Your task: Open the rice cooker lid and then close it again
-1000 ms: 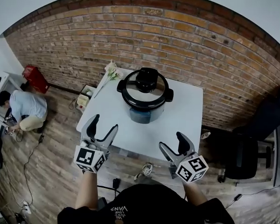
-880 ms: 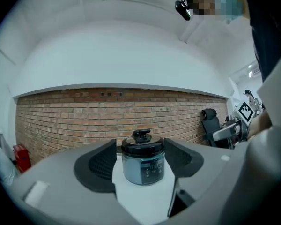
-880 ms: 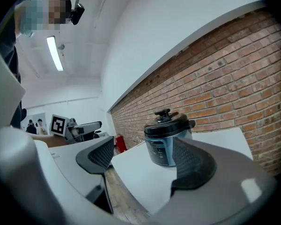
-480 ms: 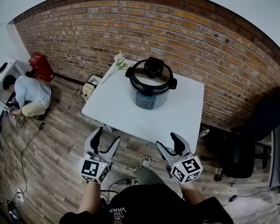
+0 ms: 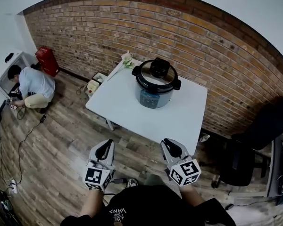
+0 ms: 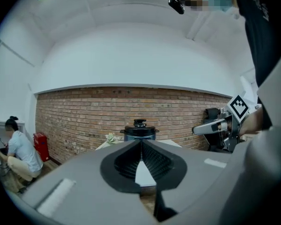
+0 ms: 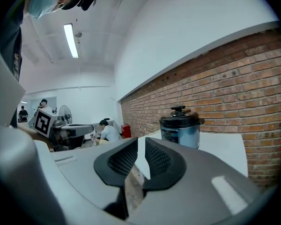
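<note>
The rice cooker, dark with a black knobbed lid down on it, stands at the far side of the white table. It also shows far ahead in the left gripper view and in the right gripper view. Both grippers hang in front of the table's near edge, over the floor and well short of the cooker. My left gripper has just closed; its pads meet with nothing in them. My right gripper has also been closing, and a narrow empty slit remains between its pads.
A brick wall runs behind the table. A person crouches on the wooden floor at far left, next to a red box. A black office chair stands at right. White flowers lie on the table's far left corner.
Both grippers have drawn back from over the table's near edge toward my body. Their wide-open jaws have closed, the left fully, the right almost. The cooker has not moved.
</note>
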The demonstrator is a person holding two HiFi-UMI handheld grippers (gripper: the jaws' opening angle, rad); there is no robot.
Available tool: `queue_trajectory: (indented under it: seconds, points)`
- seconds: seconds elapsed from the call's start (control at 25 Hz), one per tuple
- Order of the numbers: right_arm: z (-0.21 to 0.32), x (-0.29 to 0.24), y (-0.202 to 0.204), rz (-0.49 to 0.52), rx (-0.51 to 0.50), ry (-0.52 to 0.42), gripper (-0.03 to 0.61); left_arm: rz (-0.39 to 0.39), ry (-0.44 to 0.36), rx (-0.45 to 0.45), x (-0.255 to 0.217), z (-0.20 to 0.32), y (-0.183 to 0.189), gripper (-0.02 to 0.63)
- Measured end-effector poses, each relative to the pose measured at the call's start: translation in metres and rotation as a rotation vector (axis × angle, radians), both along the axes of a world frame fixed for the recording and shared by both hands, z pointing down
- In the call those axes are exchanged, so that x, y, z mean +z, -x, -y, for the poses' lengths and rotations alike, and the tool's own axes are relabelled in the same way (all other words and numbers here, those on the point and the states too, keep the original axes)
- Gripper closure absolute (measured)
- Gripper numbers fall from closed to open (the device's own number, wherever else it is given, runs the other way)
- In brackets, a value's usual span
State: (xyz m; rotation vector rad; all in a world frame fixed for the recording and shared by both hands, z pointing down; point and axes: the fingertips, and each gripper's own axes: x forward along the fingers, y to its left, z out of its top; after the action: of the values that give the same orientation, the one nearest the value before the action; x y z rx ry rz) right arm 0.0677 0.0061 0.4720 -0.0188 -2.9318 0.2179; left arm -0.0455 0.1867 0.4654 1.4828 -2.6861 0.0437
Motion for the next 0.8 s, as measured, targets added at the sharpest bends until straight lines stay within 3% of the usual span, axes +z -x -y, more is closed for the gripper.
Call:
queue_trajectory:
  seconds: [0.24, 0.8]
  points:
    - [0.009, -0.001, -0.006, -0.012, -0.076, 0.004, 0.572, 0.011, 0.032, -0.048, -0.001, 0.006, -0.015, 0.612]
    - [0.040, 0.021, -0.039, -0.110, -0.199, 0.043, 0.572, -0.022, 0.058, -0.100, 0.009, 0.052, -0.072, 0.612]
